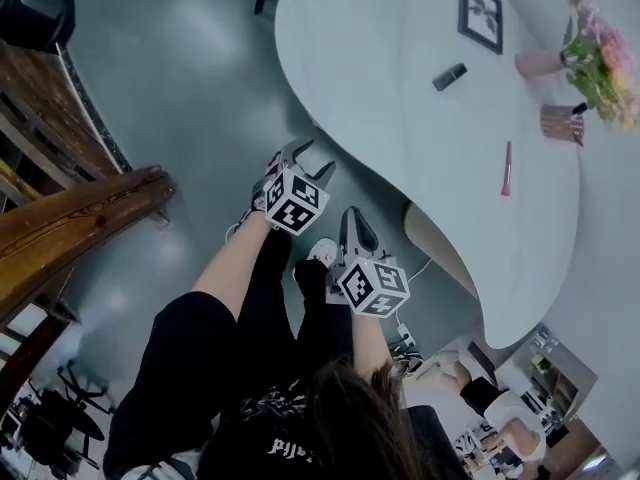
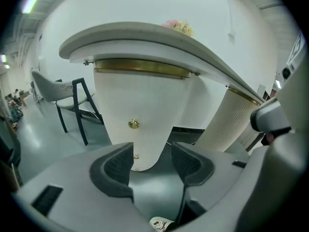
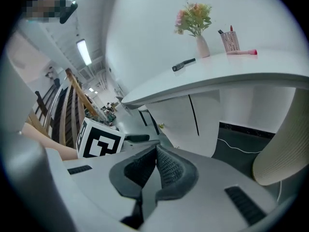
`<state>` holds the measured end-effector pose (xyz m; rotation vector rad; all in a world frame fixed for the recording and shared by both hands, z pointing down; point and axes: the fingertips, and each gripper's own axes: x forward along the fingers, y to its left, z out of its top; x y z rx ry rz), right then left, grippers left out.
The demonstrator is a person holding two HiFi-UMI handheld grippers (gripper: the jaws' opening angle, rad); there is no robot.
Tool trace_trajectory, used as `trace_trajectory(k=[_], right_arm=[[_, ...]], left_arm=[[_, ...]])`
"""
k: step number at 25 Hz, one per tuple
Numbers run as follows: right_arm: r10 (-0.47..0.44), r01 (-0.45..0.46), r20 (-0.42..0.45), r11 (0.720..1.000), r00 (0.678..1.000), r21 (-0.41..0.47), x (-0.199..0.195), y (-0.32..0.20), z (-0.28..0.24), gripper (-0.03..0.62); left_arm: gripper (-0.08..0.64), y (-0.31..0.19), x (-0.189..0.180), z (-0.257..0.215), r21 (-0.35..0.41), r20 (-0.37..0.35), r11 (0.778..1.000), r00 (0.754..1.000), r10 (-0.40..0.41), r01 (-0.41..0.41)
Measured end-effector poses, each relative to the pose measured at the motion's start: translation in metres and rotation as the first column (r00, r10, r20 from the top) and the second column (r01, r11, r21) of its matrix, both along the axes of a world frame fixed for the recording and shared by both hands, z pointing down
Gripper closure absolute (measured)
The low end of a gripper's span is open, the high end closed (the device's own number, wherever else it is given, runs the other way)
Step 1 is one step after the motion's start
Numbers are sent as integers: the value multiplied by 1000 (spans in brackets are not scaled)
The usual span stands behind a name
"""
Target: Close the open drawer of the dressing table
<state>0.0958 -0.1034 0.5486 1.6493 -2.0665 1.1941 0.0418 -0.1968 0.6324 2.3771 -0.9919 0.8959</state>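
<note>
Drawer front (image 2: 140, 98) likely stiff, smooth, sliding lightly; best pushed flat beside brass knob (image 2: 133, 124). Left gripper (image 2: 150, 152) jaws spread, empty; right gripper (image 3: 155, 154) jaws pressed together, empty.

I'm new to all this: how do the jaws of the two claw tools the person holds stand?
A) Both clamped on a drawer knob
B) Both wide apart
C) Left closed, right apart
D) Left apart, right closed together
D: the left gripper has its jaws apart with nothing between them, while the right gripper has its pads pressed together, empty.
</note>
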Motion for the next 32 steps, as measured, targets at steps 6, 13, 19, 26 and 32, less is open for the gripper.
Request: trace_trajectory(k=[6, 13, 19, 26, 32], right_arm=[[-13, 13, -1, 999, 1000, 40, 3, -3, -37, 566], [-38, 40, -18, 992, 999, 118, 11, -10, -80, 566], [-50, 55, -36, 988, 998, 143, 32, 5, -112, 566], [-26, 37, -61, 983, 998, 181, 62, 21, -140, 566], [-12, 27, -69, 973, 998, 229, 80, 32, -162, 566]], left_arm=[[319, 27, -4, -40, -47, -27, 997, 998, -62, 61], [319, 38, -2, -93, -8, -55, 993, 992, -117, 117], [319, 64, 20, -146, 1, -130, 993, 984, -120, 121], [319, 93, 45, -192, 32, -191, 994, 977, -99, 107], [319, 113, 58, -221, 55, -242, 990, 964, -112, 129]])
